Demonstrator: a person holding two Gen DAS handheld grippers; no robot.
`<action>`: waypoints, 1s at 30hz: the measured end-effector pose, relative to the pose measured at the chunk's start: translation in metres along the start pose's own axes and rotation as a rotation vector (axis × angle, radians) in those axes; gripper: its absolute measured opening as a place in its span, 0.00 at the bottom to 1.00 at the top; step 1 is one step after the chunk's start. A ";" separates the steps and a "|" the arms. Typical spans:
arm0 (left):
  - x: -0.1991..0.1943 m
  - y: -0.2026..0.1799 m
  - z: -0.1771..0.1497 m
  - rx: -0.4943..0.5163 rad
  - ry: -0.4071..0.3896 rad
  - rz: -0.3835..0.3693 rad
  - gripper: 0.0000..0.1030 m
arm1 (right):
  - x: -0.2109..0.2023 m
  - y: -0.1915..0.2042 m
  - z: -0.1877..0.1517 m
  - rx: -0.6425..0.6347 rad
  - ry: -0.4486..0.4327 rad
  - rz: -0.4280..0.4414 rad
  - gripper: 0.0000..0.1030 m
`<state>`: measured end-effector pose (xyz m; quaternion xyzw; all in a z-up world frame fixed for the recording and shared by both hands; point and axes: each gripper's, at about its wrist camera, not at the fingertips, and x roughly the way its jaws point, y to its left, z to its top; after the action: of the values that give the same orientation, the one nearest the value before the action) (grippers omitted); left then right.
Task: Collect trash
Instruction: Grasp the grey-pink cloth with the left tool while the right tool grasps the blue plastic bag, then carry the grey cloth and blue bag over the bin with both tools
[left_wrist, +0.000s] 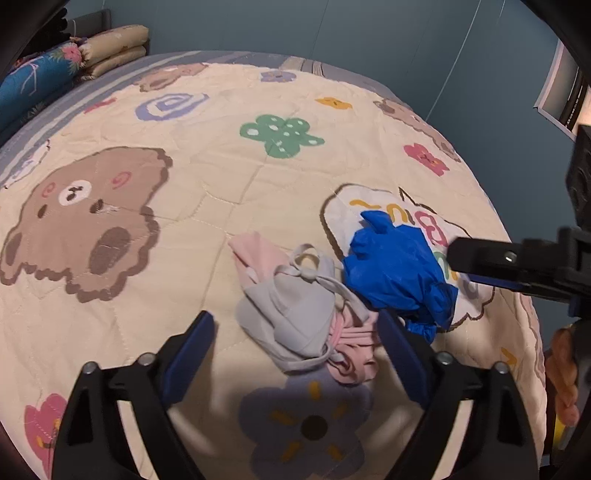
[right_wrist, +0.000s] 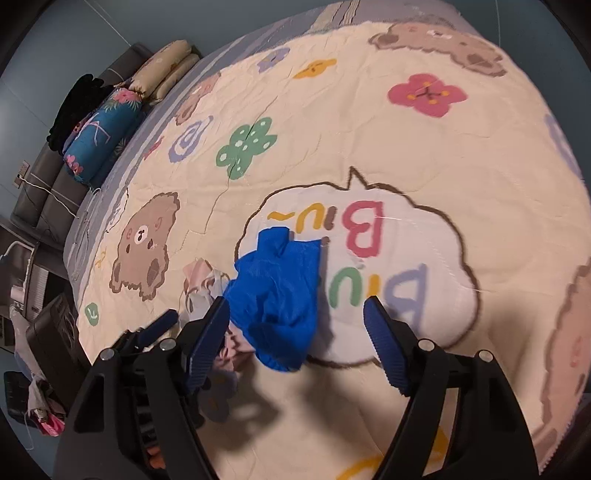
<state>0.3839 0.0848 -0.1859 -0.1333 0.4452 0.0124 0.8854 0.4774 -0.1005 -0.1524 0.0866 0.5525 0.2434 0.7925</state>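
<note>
Hovering with both tongs spread and empty: left gripper (left_wrist: 295, 339) straddling grey-pink cloth bundle (left_wrist: 299, 317), right gripper (right_wrist: 295, 325) straddling blue bag (right_wrist: 275, 291) on quilt (right_wrist: 406, 147); sink lower, pinch mid-bunch

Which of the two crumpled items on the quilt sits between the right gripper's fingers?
The blue glove; the grey-pink mask bundle lies between the left gripper's fingers instead.
</note>
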 end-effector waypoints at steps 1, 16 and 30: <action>0.002 0.000 -0.001 0.005 0.008 -0.001 0.74 | 0.005 0.001 0.002 -0.002 0.010 -0.001 0.69; 0.002 -0.004 -0.008 0.041 0.030 -0.081 0.24 | 0.045 0.026 0.001 -0.056 0.087 0.014 0.24; -0.052 -0.009 -0.013 0.080 -0.033 -0.100 0.22 | -0.018 0.025 -0.010 -0.025 -0.012 0.070 0.14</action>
<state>0.3437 0.0781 -0.1505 -0.1196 0.4233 -0.0473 0.8968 0.4560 -0.0892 -0.1308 0.0974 0.5412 0.2772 0.7879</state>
